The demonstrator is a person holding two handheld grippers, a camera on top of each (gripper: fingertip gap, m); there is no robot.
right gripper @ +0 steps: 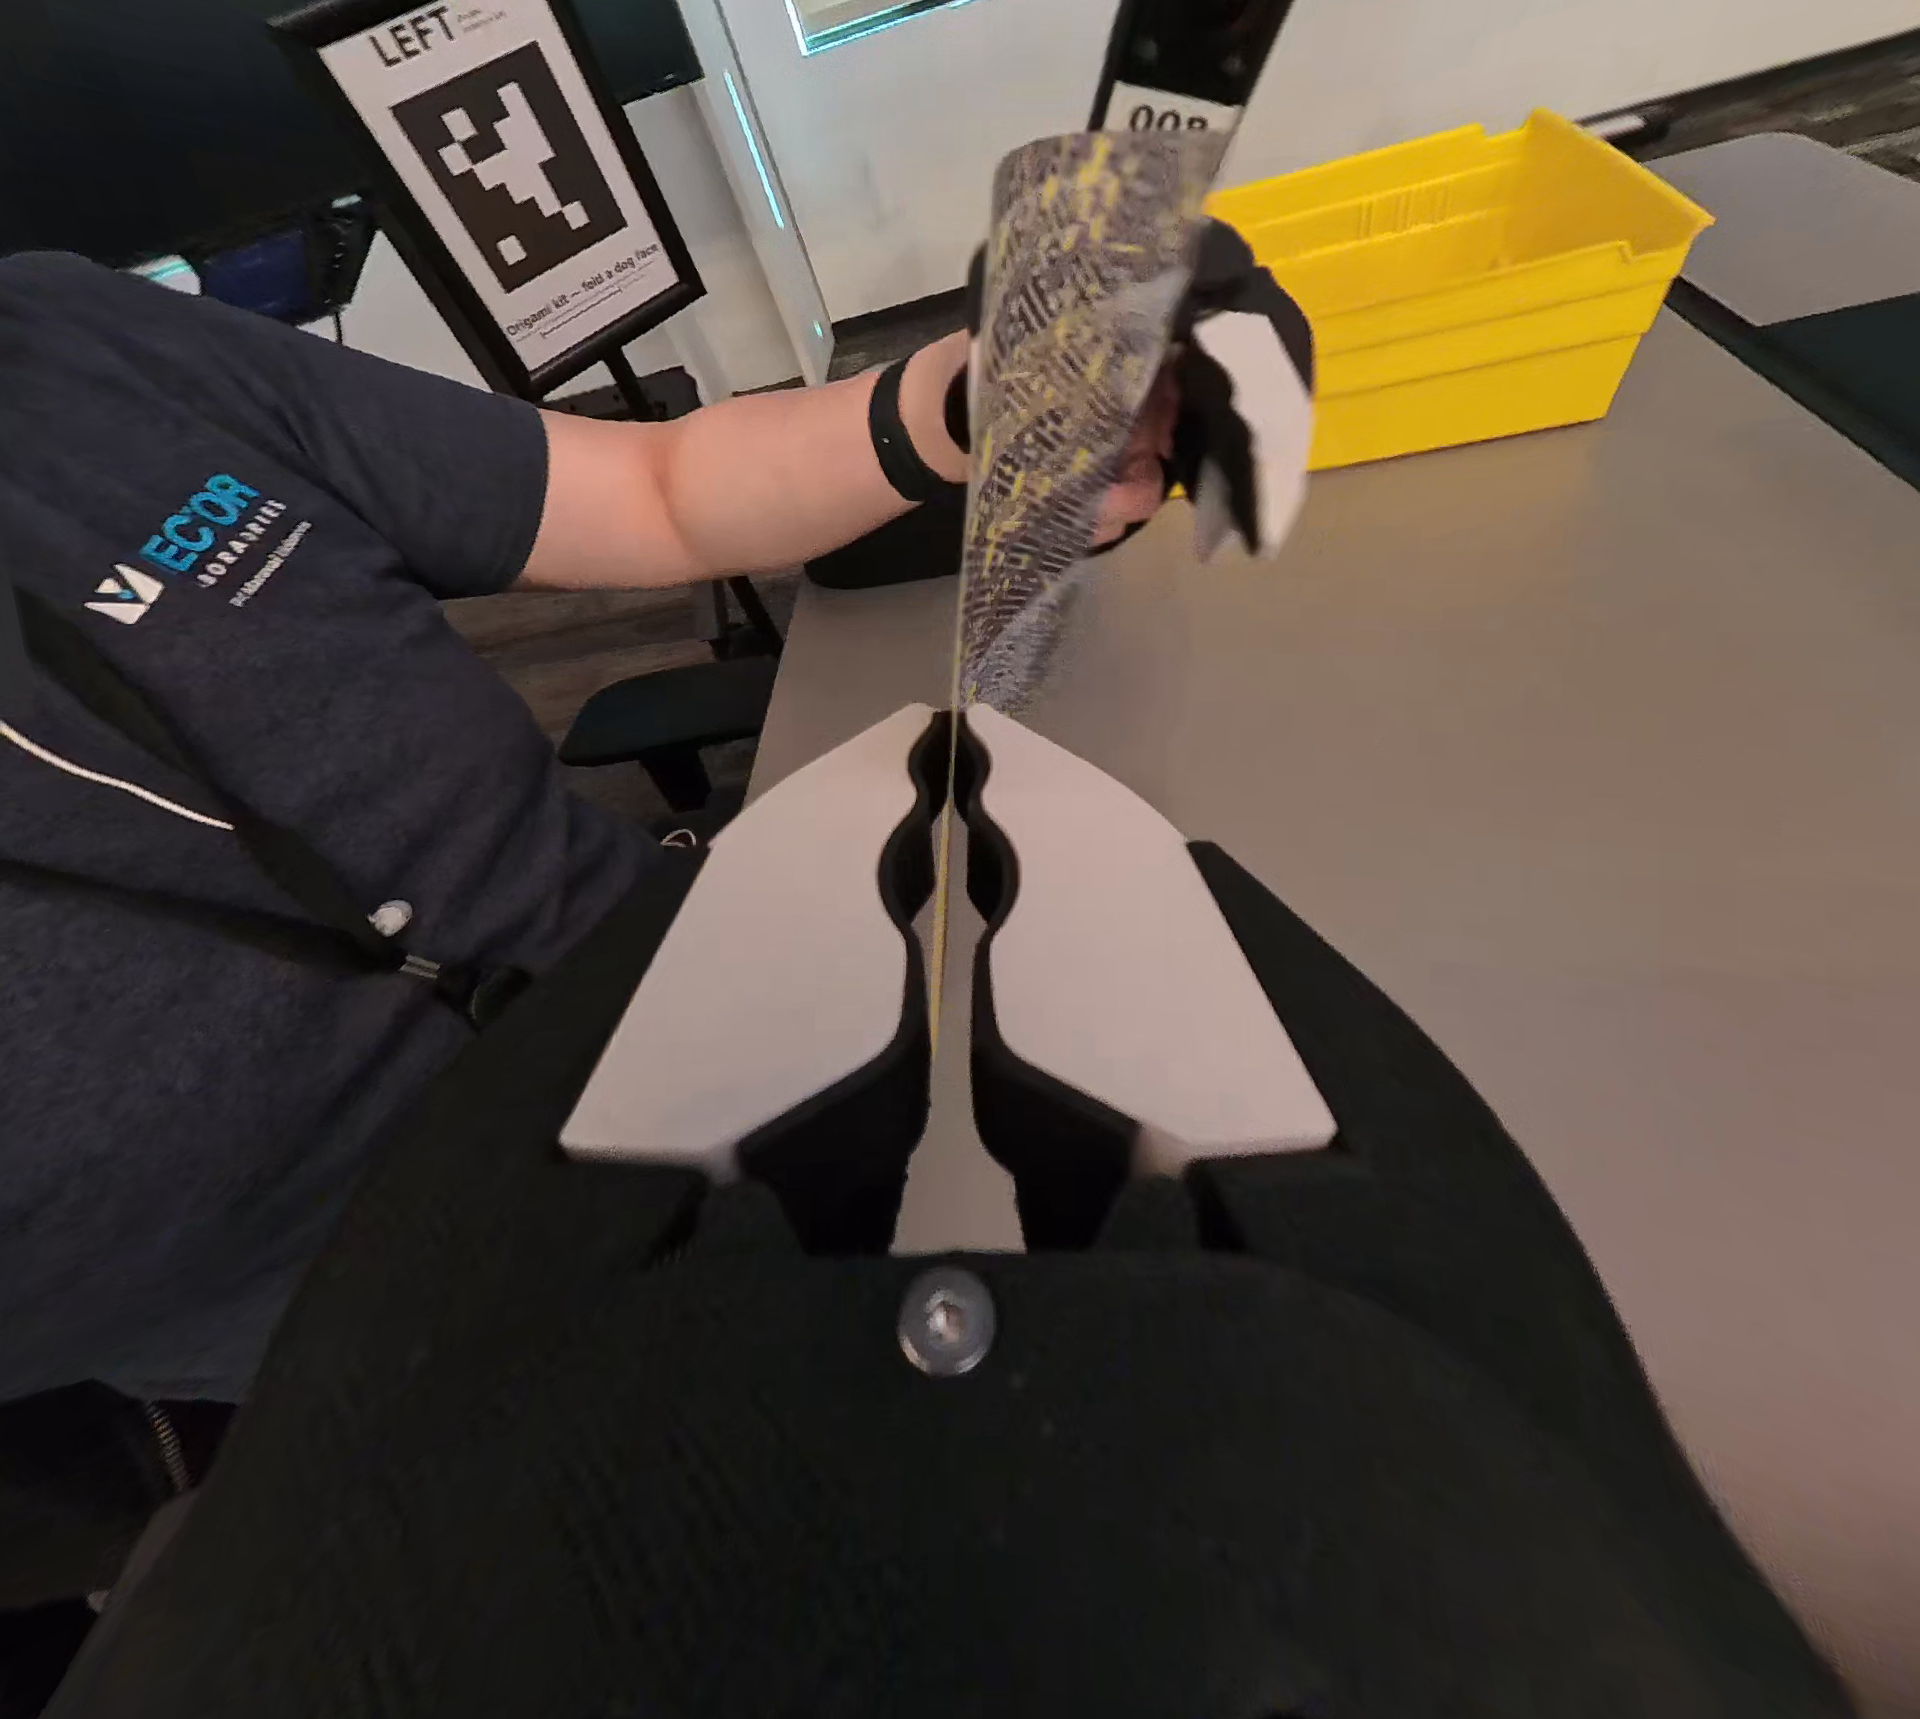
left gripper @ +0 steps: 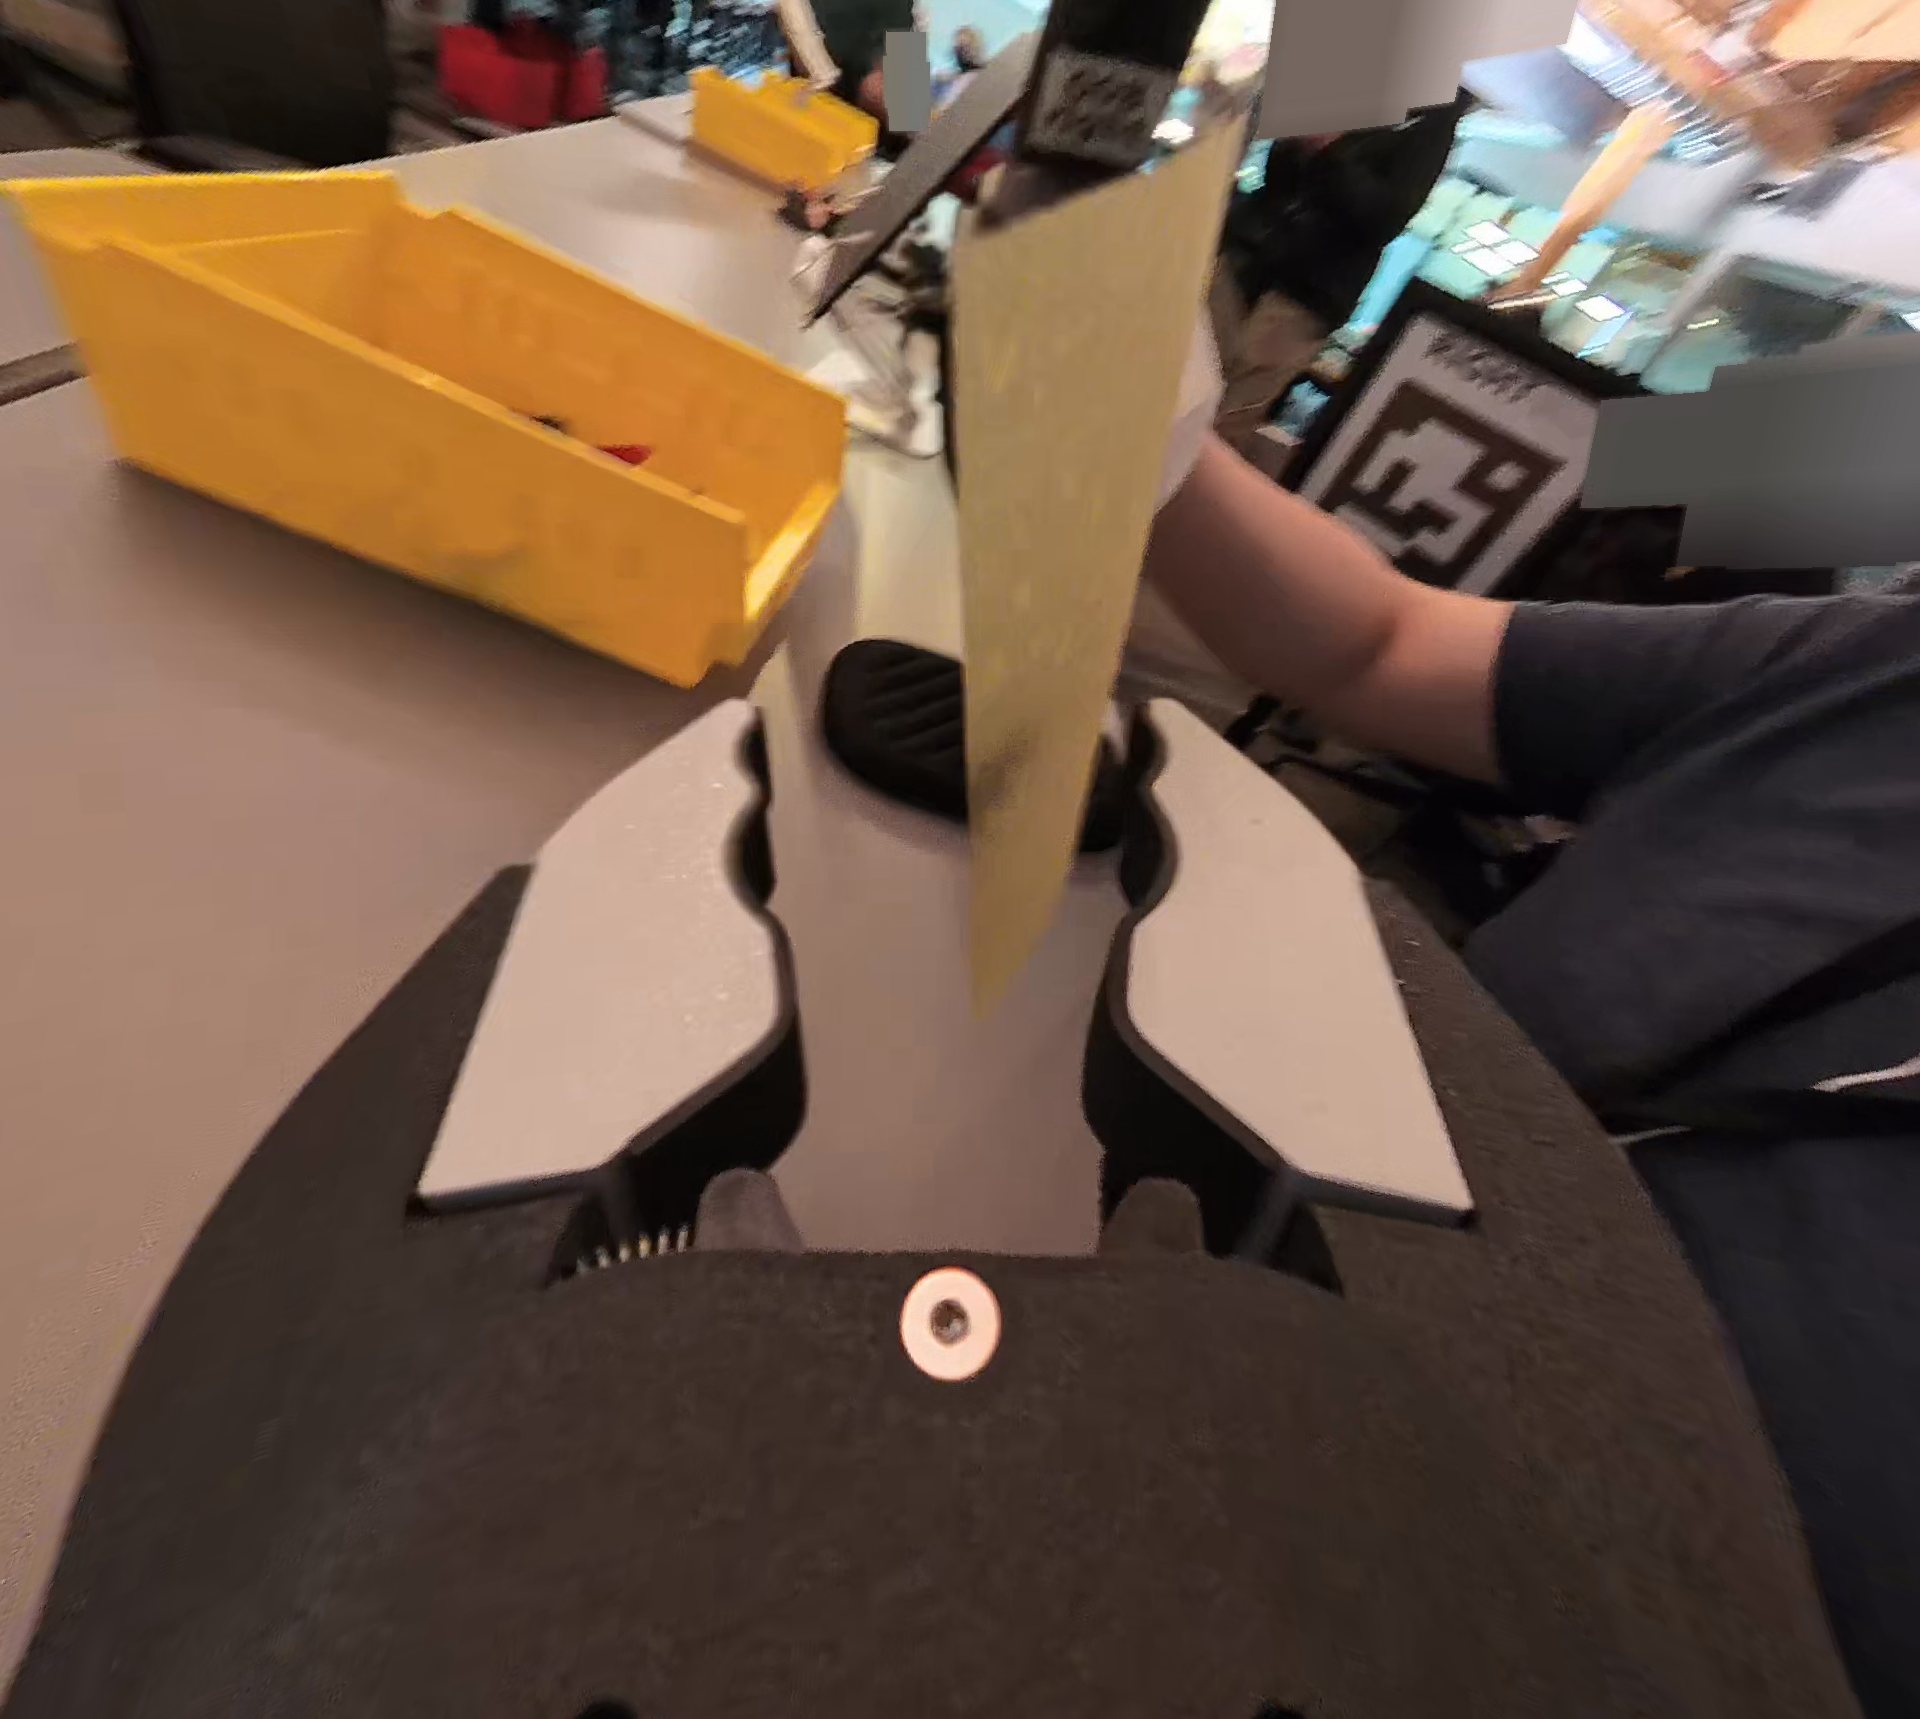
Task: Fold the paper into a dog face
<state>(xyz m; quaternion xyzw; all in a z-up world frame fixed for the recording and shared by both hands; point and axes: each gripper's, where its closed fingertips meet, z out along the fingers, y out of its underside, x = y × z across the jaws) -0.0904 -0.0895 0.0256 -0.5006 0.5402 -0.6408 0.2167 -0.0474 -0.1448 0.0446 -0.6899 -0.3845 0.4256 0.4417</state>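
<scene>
Between our right claw's (right gripper: 951,724) shut tips hangs the paper (right gripper: 1049,422), thin, light and floppy. Our left claw (left gripper: 951,734) gapes empty around its lower edge; we judge that free corner the place to pinch.

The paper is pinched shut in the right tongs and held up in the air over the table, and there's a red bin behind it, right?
Almost. The bin is yellow, not red, as the right wrist view shows. The rest holds: the right tongs are shut on the paper, which hangs in the air above the table.
</scene>
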